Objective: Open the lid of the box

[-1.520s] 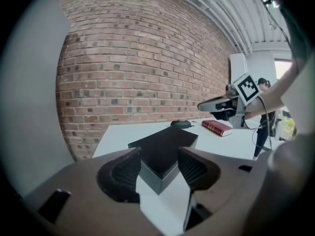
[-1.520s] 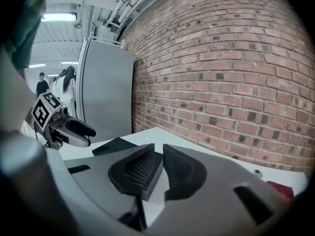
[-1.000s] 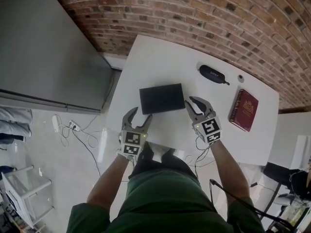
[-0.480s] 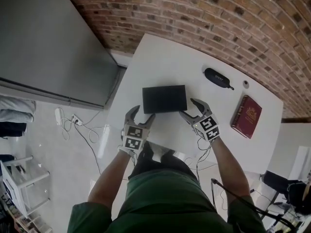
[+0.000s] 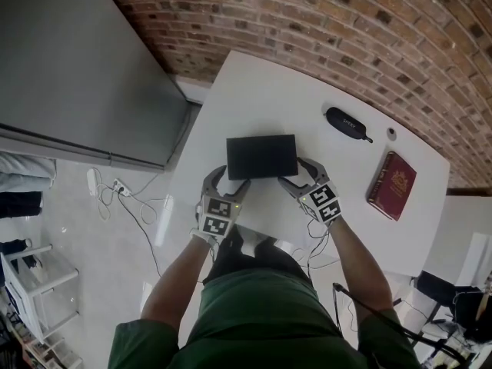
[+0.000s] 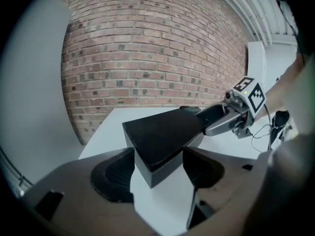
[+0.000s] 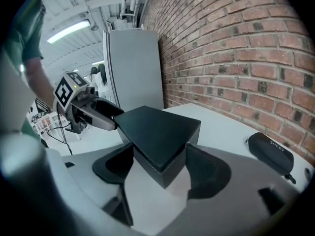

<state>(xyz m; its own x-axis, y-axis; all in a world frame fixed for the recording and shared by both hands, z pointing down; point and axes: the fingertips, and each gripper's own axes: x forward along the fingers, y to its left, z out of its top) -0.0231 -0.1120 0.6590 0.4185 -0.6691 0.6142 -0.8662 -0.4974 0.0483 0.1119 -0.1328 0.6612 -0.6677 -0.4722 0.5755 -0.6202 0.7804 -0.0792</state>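
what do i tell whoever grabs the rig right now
Left hand-held gripper: open, jaws have just been opening. The near left corner of the black box is between them, not clamped.
Right hand-held gripper: open, jaws have just been opening. The near right corner is between them, no grip.
The box sits on the white table with its lid shut.
Done: both grippers are placed at the box's near corners.
Left: grip the lid and lift it open.
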